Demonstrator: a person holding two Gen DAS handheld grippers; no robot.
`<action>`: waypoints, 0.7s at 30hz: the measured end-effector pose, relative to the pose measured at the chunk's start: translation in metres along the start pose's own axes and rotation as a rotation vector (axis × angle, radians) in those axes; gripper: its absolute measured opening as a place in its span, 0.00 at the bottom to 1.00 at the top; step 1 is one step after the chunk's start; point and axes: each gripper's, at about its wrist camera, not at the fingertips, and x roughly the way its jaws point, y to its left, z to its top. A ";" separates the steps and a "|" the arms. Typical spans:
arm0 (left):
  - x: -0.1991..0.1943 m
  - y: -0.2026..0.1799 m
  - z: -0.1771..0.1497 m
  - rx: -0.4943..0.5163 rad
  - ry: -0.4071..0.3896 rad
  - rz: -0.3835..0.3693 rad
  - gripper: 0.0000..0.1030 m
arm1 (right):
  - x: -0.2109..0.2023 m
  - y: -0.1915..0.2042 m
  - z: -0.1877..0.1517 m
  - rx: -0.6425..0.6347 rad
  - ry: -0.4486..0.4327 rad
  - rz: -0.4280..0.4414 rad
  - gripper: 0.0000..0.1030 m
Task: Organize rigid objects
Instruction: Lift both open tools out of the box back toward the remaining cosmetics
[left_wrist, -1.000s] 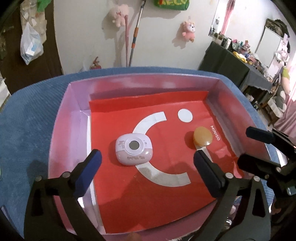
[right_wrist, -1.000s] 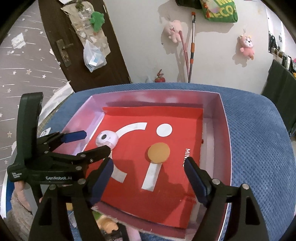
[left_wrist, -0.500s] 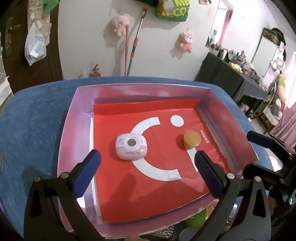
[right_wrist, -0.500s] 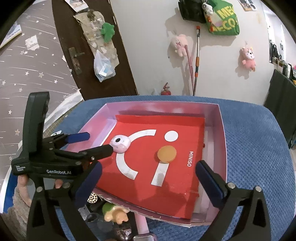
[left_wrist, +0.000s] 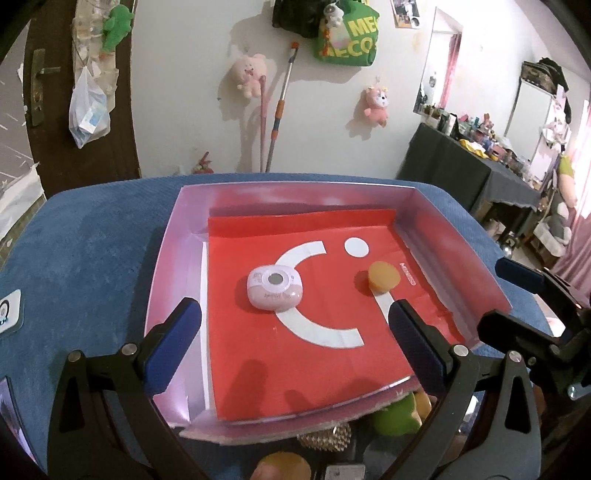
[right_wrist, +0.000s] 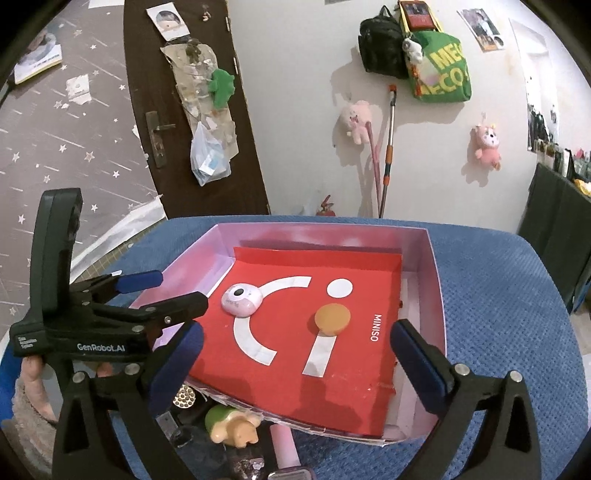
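A pink box (left_wrist: 168, 258) (right_wrist: 437, 306) lined with red paper lies on the blue cushion. Inside it rest a pink rounded case (left_wrist: 274, 287) (right_wrist: 242, 300) and an orange disc (left_wrist: 384, 277) (right_wrist: 331, 319). My left gripper (left_wrist: 291, 332) hovers open over the box's near part, nothing between its fingers. My right gripper (right_wrist: 295, 345) is open wide and empty too, over the near edge. The left gripper (right_wrist: 147, 291) also shows from the side in the right wrist view. Loose items lie in front of the box: a green-capped figure (right_wrist: 231, 426), a gold mesh piece (left_wrist: 325, 435), a pink tube (right_wrist: 284, 446).
The blue cushion (left_wrist: 92, 251) spreads around the box on both sides. A dark door (right_wrist: 192, 110) and a white wall with hanging plush toys (left_wrist: 251, 74) stand behind. A cluttered dark table (left_wrist: 480, 166) is at the far right. A person's hand (right_wrist: 31, 376) holds the left gripper.
Both grippers have drawn back and risen from the box, so more of the room and the loose items at the near edge show. The right jaws opened wider.
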 end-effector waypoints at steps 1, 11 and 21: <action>-0.002 -0.001 -0.002 0.002 -0.005 0.002 1.00 | -0.001 0.001 -0.001 0.000 -0.004 -0.002 1.00; -0.021 -0.006 -0.019 0.010 -0.031 0.023 1.00 | -0.012 0.017 -0.013 -0.031 -0.030 -0.046 1.00; -0.029 -0.011 -0.033 0.028 -0.037 0.024 1.00 | -0.022 0.024 -0.026 -0.028 -0.036 -0.069 1.00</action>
